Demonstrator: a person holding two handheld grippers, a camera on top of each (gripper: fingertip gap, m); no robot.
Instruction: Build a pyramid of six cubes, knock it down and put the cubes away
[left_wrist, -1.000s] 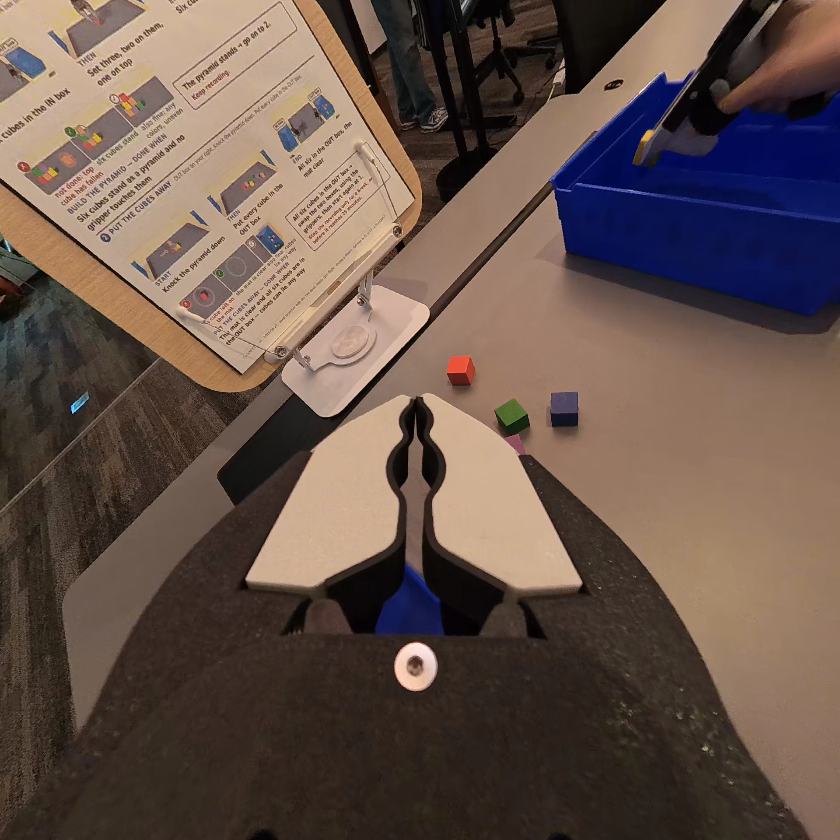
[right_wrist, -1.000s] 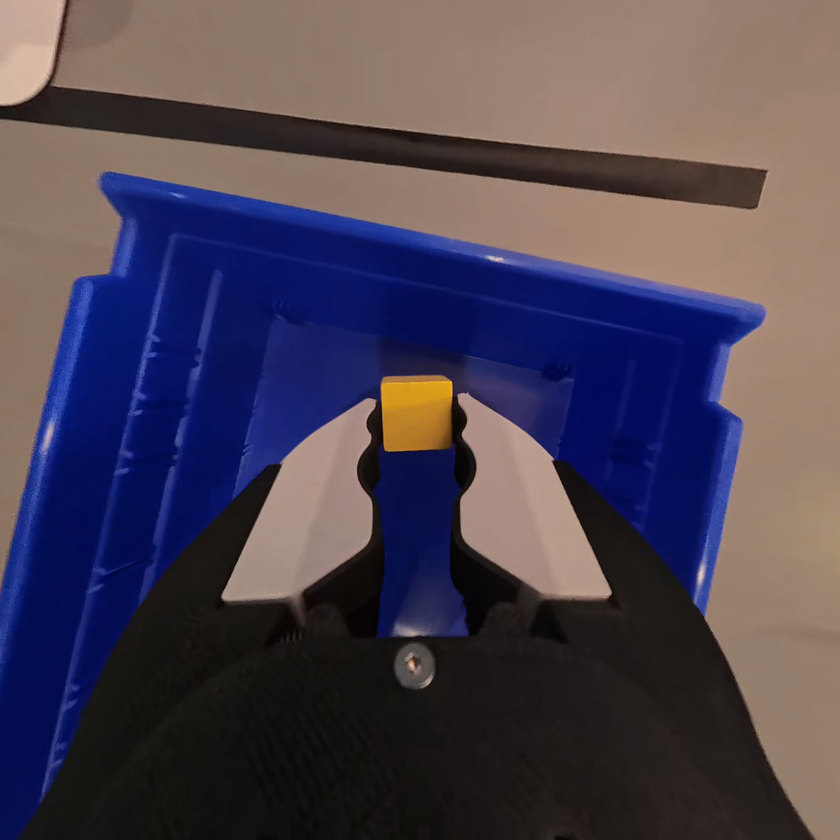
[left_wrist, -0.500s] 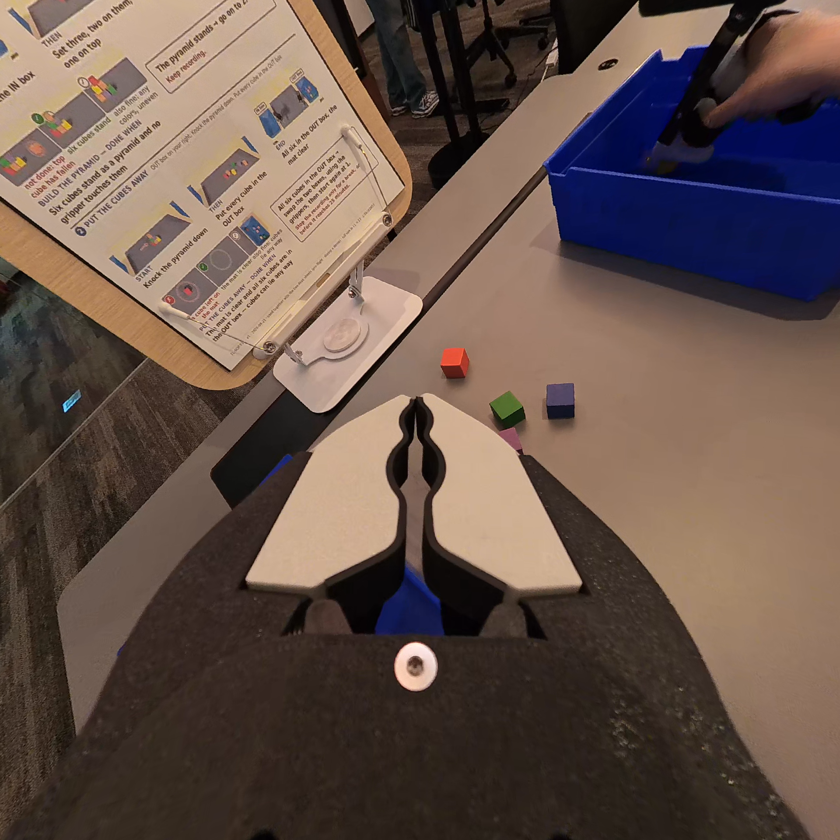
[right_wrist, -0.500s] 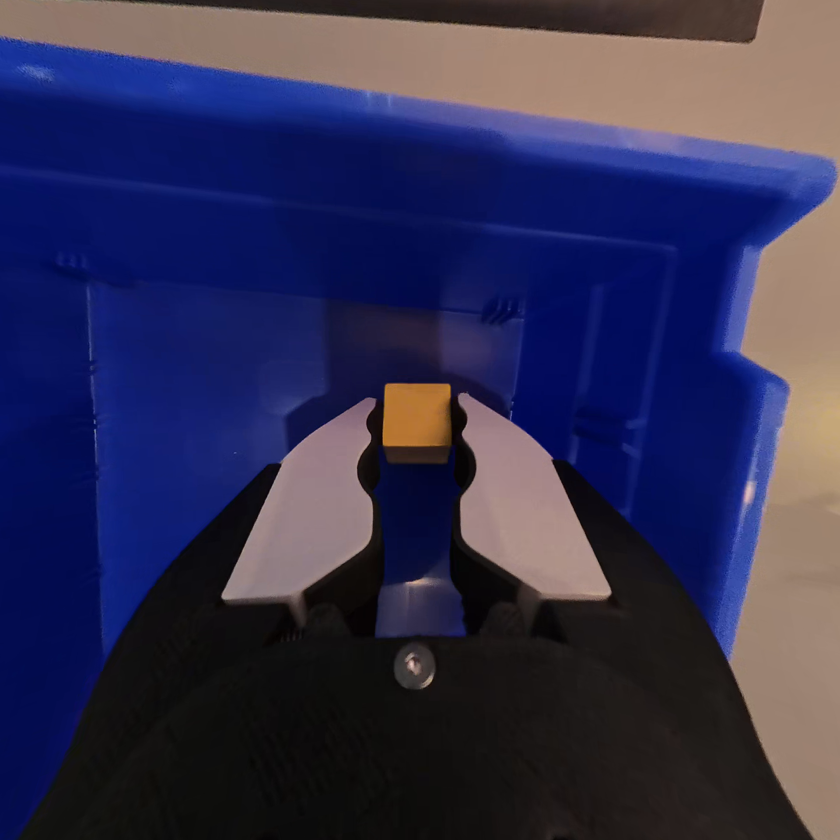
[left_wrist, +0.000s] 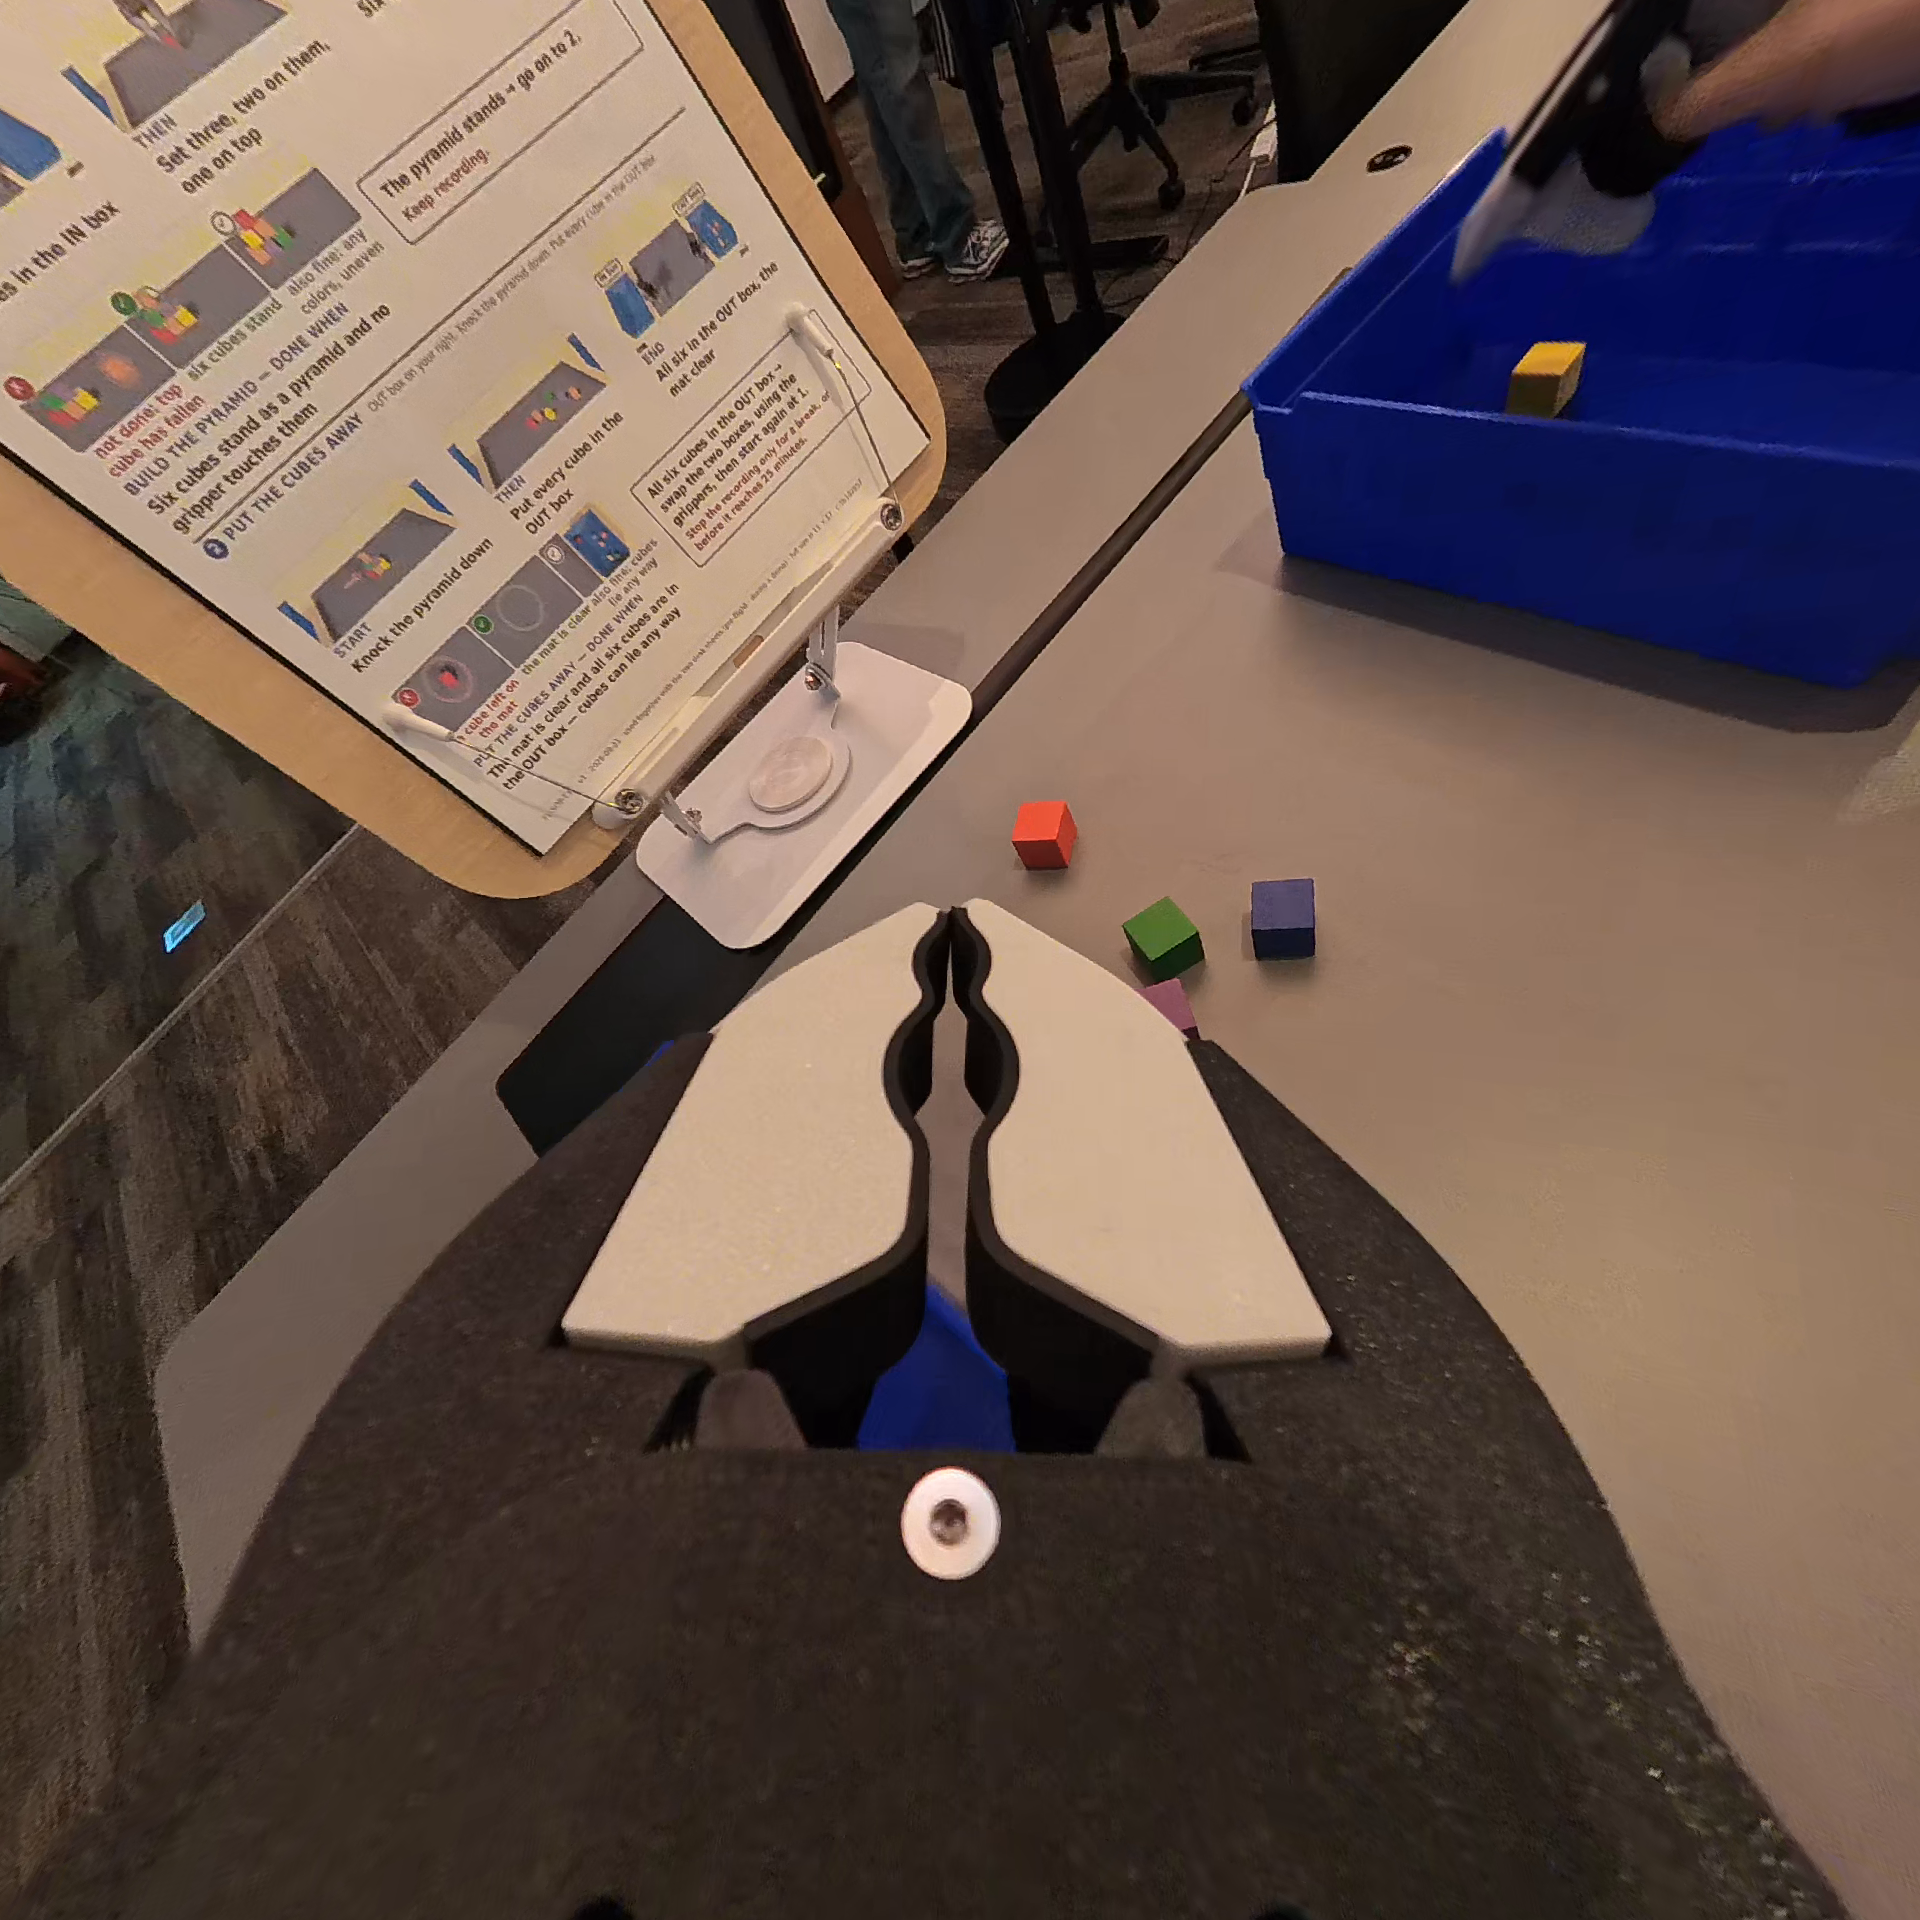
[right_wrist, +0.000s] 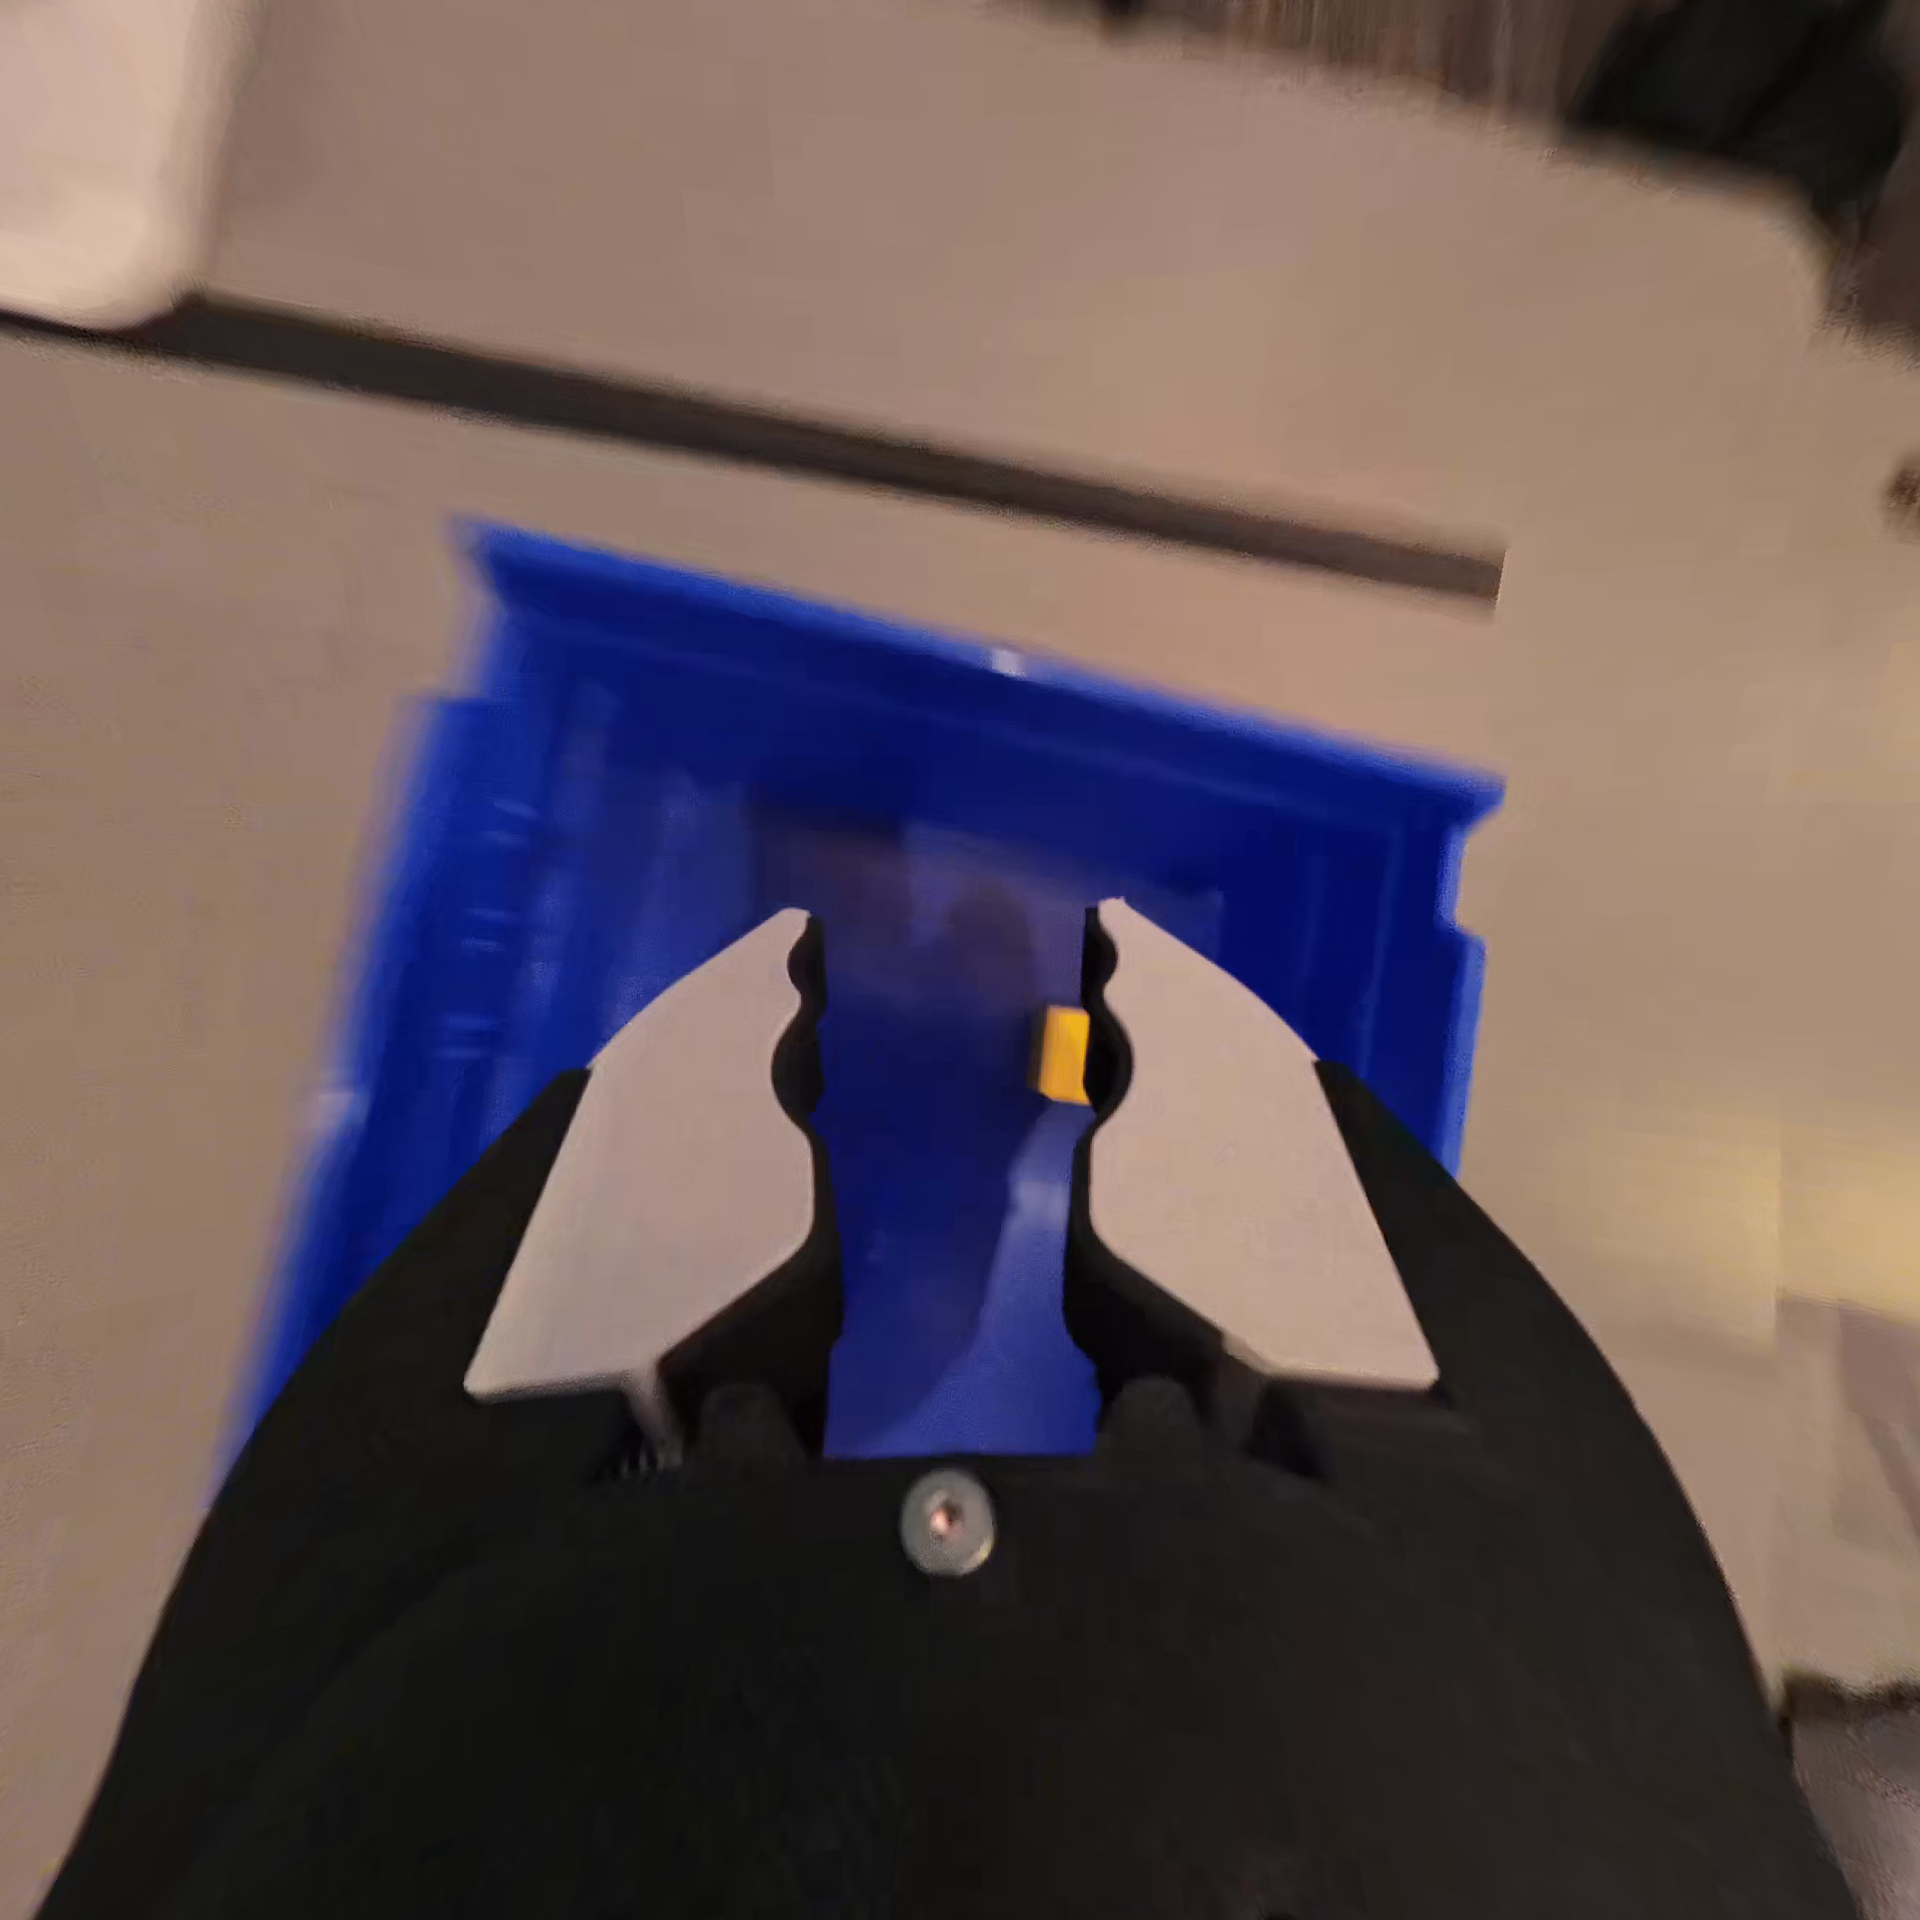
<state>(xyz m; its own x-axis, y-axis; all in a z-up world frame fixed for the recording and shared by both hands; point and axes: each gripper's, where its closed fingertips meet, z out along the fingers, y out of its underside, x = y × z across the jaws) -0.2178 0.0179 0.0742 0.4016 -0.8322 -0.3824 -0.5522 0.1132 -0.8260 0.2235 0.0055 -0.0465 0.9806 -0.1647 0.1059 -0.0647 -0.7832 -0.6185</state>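
Note:
My left gripper (left_wrist: 951, 914) is shut with nothing between its pads, above the grey table. Ahead of it lie a red cube (left_wrist: 1043, 833), a green cube (left_wrist: 1163, 937), a dark blue cube (left_wrist: 1283, 916) and a purple cube (left_wrist: 1169, 1003) half hidden by my finger. My right gripper (right_wrist: 951, 920) is open above the blue box (right_wrist: 997, 727). The yellow cube (right_wrist: 1062, 1051) lies on the box floor below, partly hidden behind my right finger. In the left wrist view the yellow cube (left_wrist: 1545, 378) sits inside the blue box (left_wrist: 1558, 520), and the right gripper (left_wrist: 1496, 223) is lifted above it.
An instruction board (left_wrist: 416, 364) on a white stand (left_wrist: 800, 790) is at the table's left edge. A dark seam (right_wrist: 831, 457) runs across the table behind the box. A person's legs and chair bases are beyond the table. My right fingertips sit around 45 cm from my left ones. It is some 10 cm from my right tips to the yellow cube (right_wrist: 1062, 1051). It turns up in the left wrist view (left_wrist: 1542, 372) as well.
My right gripper opened and let go of the yellow cube, which now rests in the blue box. The gripper has lifted up and away from the box floor. My left gripper stayed shut.

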